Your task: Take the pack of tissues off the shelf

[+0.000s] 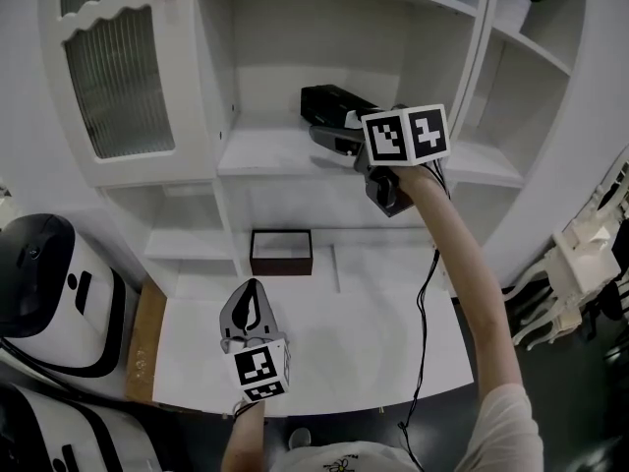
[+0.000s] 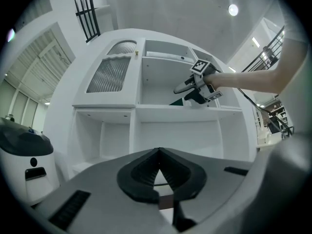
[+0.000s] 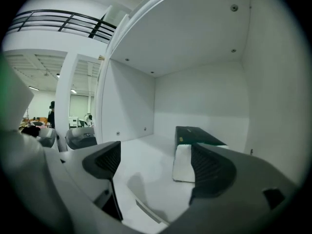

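Right gripper [image 1: 332, 138] at the white cabinet's middle shelf [image 1: 260, 153], jaws spread wide and holding nothing. The pack of tissues [image 3: 187, 150] lies just beyond them, toward the far right of the compartment and partly behind the right-hand jaw. The left gripper [image 1: 252, 298] hangs low over the counter, jaws pressed together on nothing. Because the pack sits off-centre to the opening, a straight push could shove it against the back wall, and a closing pinch could catch only a soft corner and slip.
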Demonstrator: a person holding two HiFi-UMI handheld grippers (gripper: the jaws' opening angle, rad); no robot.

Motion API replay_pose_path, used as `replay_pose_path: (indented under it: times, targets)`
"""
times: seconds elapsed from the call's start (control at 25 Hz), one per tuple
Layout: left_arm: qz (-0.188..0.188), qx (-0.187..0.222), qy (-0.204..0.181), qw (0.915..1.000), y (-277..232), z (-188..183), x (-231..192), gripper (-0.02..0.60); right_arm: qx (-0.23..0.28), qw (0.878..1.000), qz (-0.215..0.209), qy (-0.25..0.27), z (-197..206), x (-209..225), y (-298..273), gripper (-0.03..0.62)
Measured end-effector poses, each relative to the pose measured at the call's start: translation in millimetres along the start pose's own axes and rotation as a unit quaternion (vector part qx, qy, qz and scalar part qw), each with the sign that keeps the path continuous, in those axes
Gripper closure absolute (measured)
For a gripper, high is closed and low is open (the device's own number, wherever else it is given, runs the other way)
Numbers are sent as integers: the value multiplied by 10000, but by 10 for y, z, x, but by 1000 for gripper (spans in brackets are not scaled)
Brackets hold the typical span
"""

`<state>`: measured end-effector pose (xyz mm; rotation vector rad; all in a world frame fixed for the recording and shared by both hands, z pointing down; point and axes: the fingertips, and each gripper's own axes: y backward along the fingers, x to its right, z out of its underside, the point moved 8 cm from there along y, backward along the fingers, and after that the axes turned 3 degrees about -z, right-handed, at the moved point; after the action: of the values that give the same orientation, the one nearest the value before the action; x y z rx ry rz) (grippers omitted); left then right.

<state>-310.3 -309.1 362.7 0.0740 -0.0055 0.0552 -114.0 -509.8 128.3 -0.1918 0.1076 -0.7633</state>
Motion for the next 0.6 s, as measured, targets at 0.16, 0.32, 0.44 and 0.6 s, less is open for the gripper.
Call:
replay_pose_path:
  times: [0.16, 0.32, 0.44, 0.6]
  targets:
    - [-2, 44, -26, 10000, 14, -19, 16, 581, 51, 10000, -53, 44, 3, -120, -48, 138]
    - [12, 57, -15, 10000, 25, -28, 5, 581, 120, 9994, 314, -85, 41, 14, 131, 137]
    - [35, 92, 12, 10000, 16, -22, 16, 581, -94, 9976, 552, -400, 97, 232, 147, 137]
    - [69, 118, 13, 9999, 19, -6, 39, 581, -545, 9946, 505, -719, 151, 371, -10, 137]
